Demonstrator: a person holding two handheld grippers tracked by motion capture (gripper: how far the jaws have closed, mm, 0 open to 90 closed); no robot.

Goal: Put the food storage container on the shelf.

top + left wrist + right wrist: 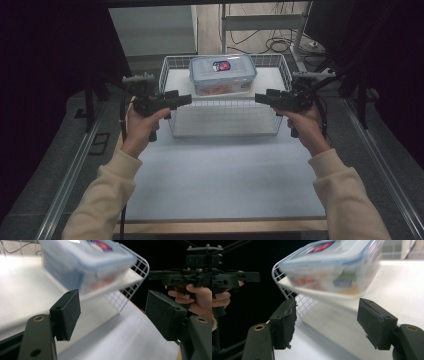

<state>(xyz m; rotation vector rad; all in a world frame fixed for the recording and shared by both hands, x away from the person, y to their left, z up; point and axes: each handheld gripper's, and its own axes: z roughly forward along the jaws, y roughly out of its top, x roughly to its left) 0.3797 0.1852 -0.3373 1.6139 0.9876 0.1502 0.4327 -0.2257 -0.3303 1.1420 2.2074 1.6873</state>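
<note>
**Both grippers closing in on the food box**

The lidded box (223,74) sits at the far end of the wire basket (168,67), at twelve o'clock on the table. The left gripper (187,98) at nine and the right gripper (258,97) at three flank it, jaws apart and empty. Next, likely: ease inward to the box's ends, then squeeze evenly.

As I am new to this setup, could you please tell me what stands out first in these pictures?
A clear plastic food box with a blue-rimmed lid sits at the far end of a white wire basket on the pale table. The left tool and right tool face each other over the basket's near half, jaws open and empty.
</note>
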